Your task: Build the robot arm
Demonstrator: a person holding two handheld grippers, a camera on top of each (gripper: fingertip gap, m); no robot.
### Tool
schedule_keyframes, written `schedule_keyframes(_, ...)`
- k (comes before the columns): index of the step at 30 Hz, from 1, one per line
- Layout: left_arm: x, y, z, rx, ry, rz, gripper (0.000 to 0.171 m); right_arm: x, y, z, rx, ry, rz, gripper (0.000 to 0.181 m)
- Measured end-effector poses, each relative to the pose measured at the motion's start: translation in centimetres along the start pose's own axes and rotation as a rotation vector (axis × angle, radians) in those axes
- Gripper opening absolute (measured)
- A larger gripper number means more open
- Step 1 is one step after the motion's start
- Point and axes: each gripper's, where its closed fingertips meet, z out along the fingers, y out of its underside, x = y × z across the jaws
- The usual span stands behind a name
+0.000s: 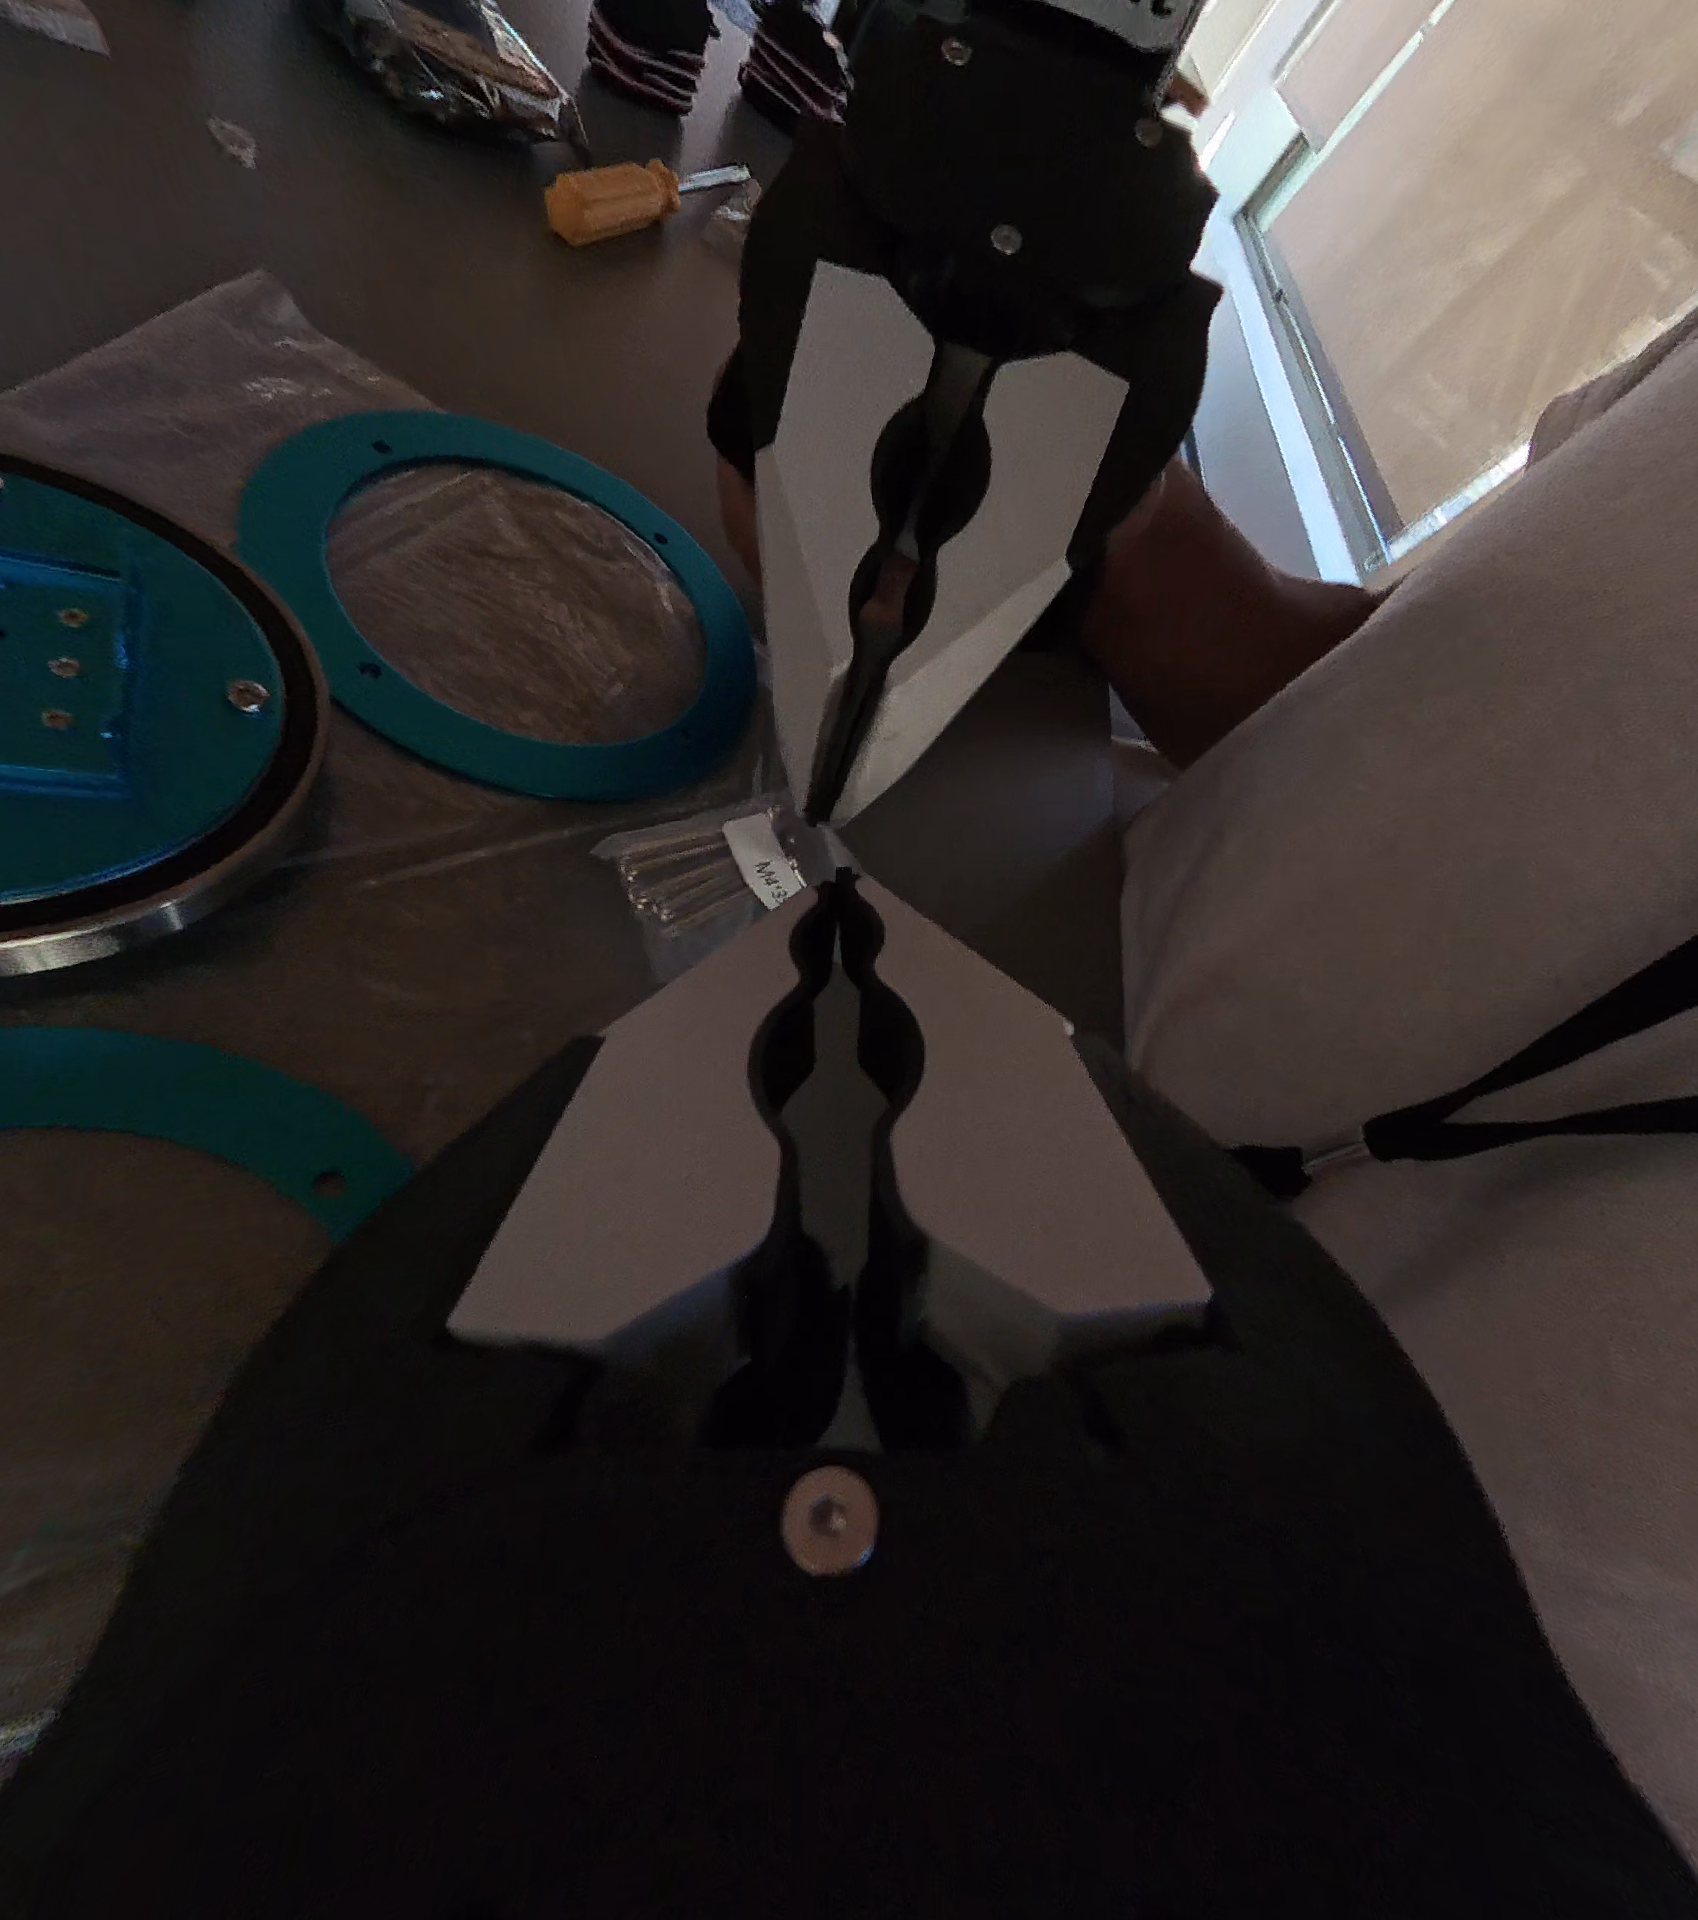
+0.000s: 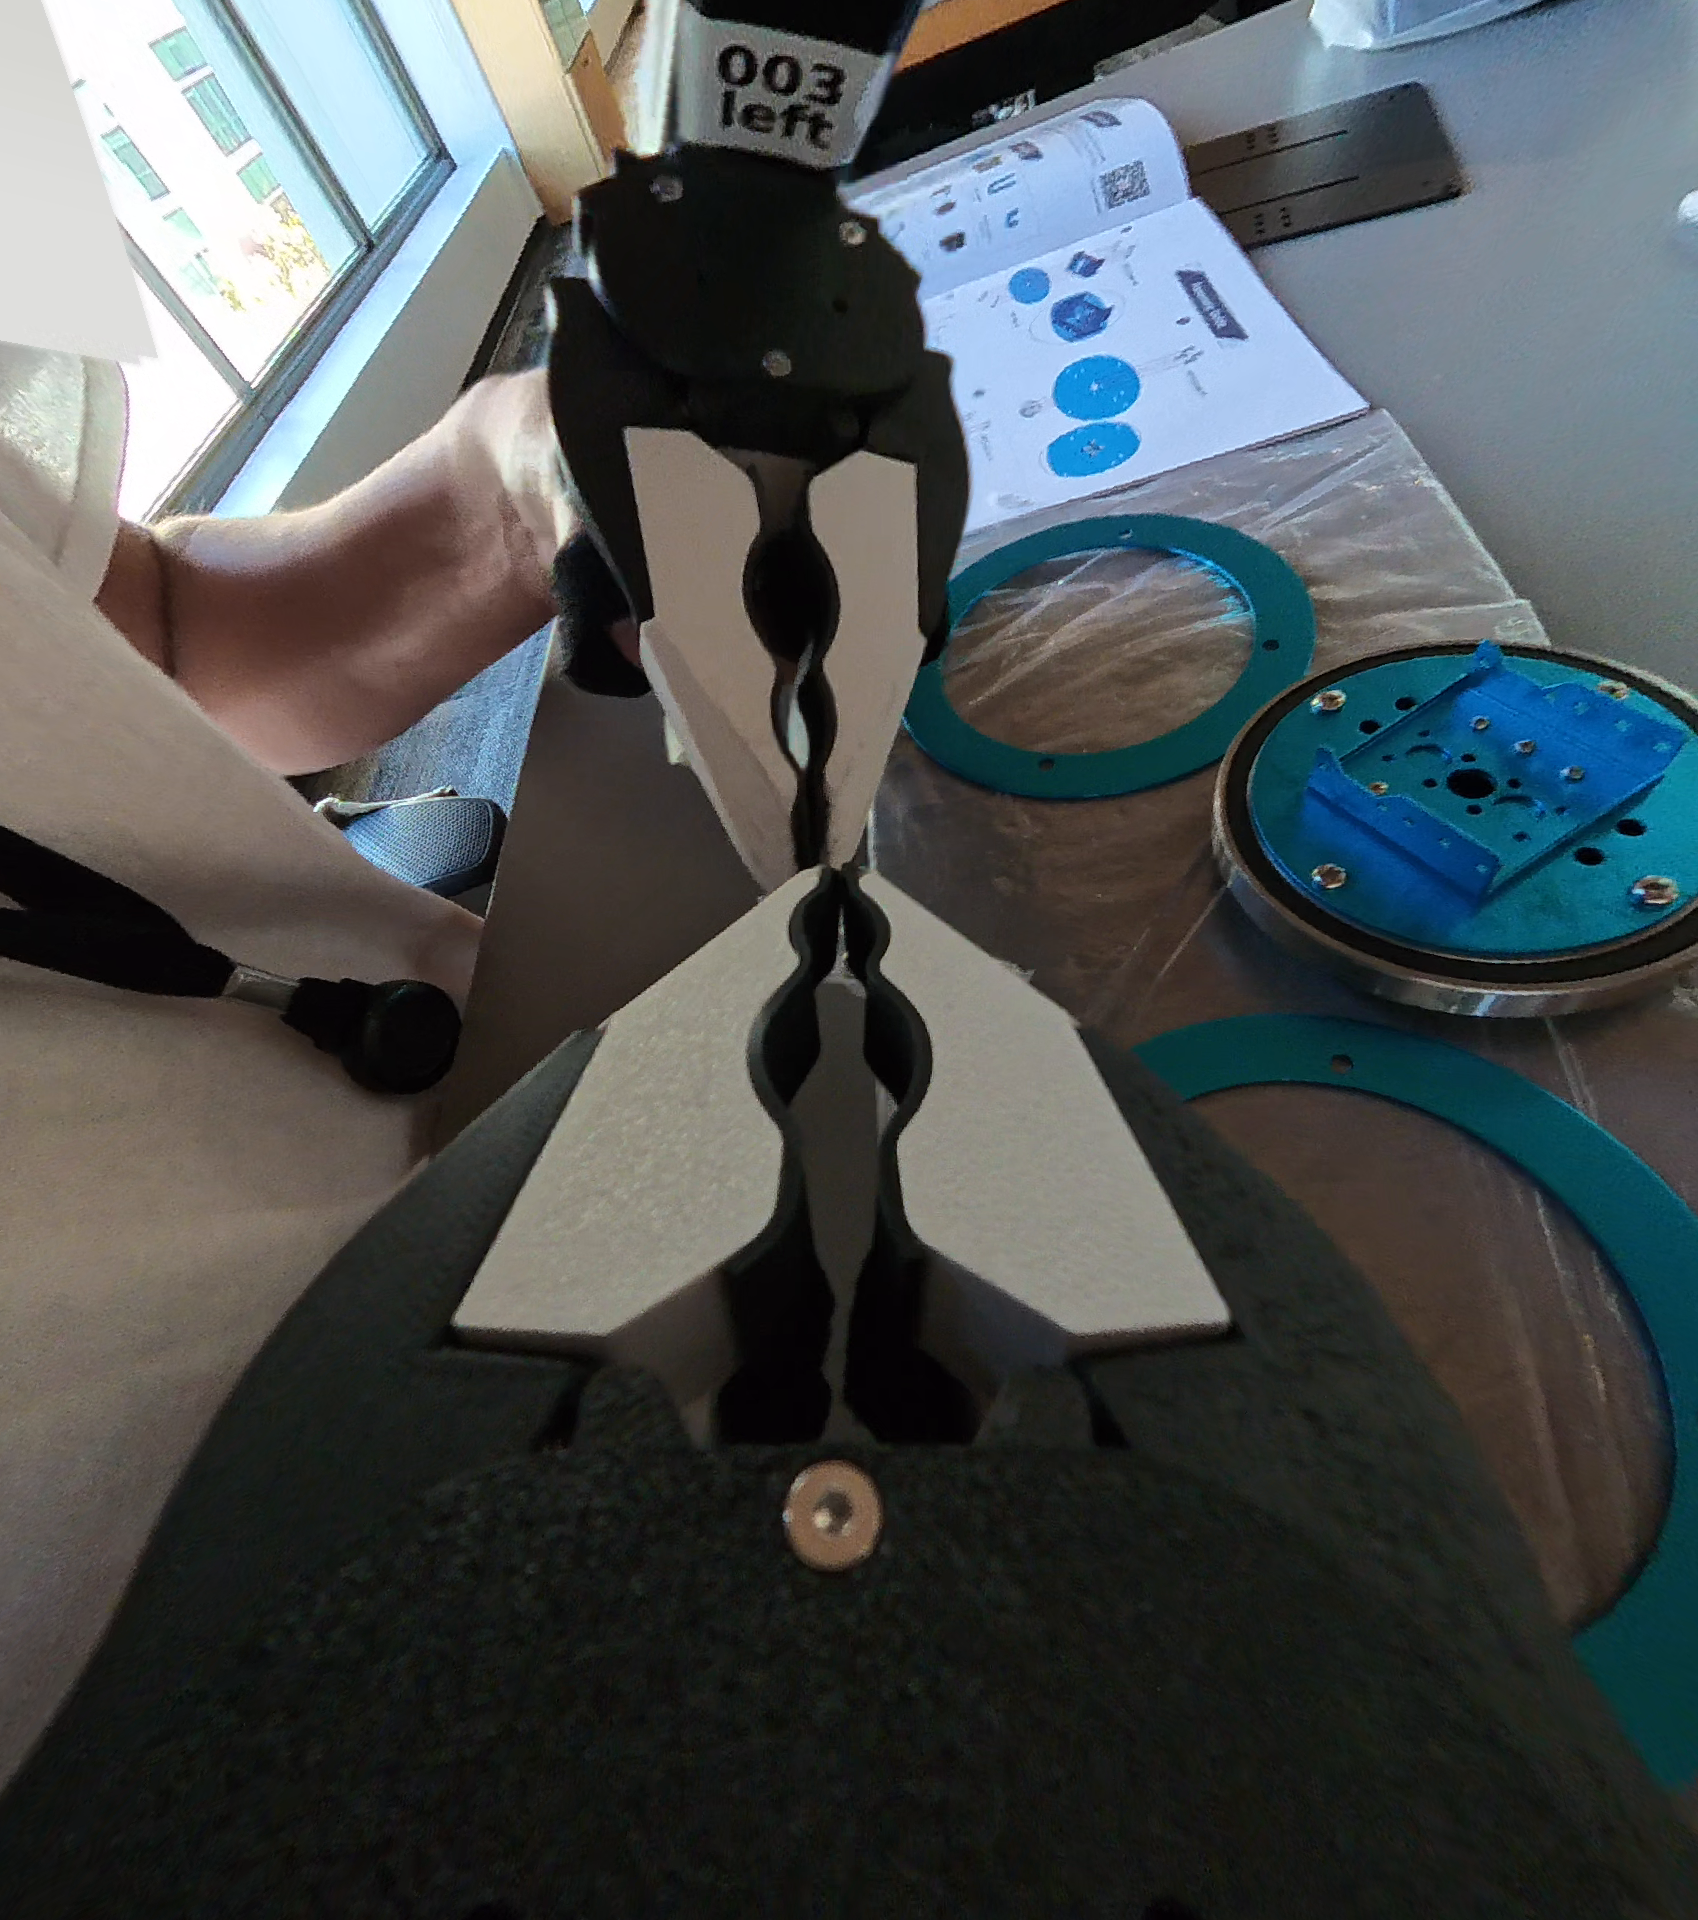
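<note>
The left tongs [image 1: 832, 894] and the right tongs [image 1: 817, 810] meet tip to tip above the near edge of the grey worktop [image 1: 325, 270], both pairs pressed together on a small clear bag of screws [image 1: 710, 873] with a white label. In the right wrist view the bag is hardly visible: the closed right tongs [image 2: 829, 883] touch the left tongs [image 2: 822, 847] and hide it, so the grip there is likely but hard to confirm.

A person's light shirt [image 1: 1447, 935] and black lanyard [image 1: 1551, 1070] crowd the side off the worktop edge. On the other side, over crinkled plastic sheet [image 2: 1188, 894], lie a small teal ring [image 1: 502, 603], a larger teal ring [image 2: 1551, 1299] cut off by the frame, and a round turntable disc [image 2: 1494, 821] carrying a blue bracket [image 2: 1479, 790].

Only the left wrist view shows a yellow screwdriver handle [image 1: 611, 203] and foil bags [image 1: 450, 62] farther back. Only the right wrist view shows an open instruction booklet [image 2: 1136, 312] and a dark flat plate [image 2: 1323, 171].
</note>
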Motion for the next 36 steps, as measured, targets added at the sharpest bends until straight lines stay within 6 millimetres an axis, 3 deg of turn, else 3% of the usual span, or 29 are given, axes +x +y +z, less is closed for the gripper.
schedule_keyframes(6,-1.4,-2.3,-0.1,0.212,-0.054,-0.252,0.000,2.0,-1.7,-1.3,0.117,0.139,0.007,0.008)
schedule_keyframes(8,-1.8,-2.9,-0.1,0.288,-0.042,-0.319,0.000,1.7,-2.3,-2.0,0.154,0.169,0.019,0.014)
schedule_keyframes(10,-1.9,-3.1,0.1,0.322,-0.033,-0.354,0.000,0.7,-1.4,-1.8,0.102,0.158,0.031,0.015)
schedule_keyframes(15,-1.8,-3.3,0.8,0.344,-0.025,-0.373,0.000,0.8,-0.2,-1.7,0.093,0.218,0.048,0.023)
schedule_keyframes(23,-1.5,-4.4,1.1,0.431,0.008,-0.452,0.000,1.5,-0.9,-2.5,0.203,0.120,0.299,0.024)
schedule_keyframes(28,-1.5,-4.6,1.2,0.467,-0.010,-0.464,0.000,1.8,-0.9,-2.7,0.253,0.053,0.439,0.014)
schedule_keyframes(30,-1.6,-4.5,1.0,0.461,-0.041,-0.439,0.000,1.9,-0.8,-3.2,0.276,0.022,0.475,0.000)
schedule_keyframes(36,-1.9,-4.1,1.2,0.418,-0.096,-0.403,0.000,2.2,-0.2,-2.9,0.253,0.021,0.510,0.000)
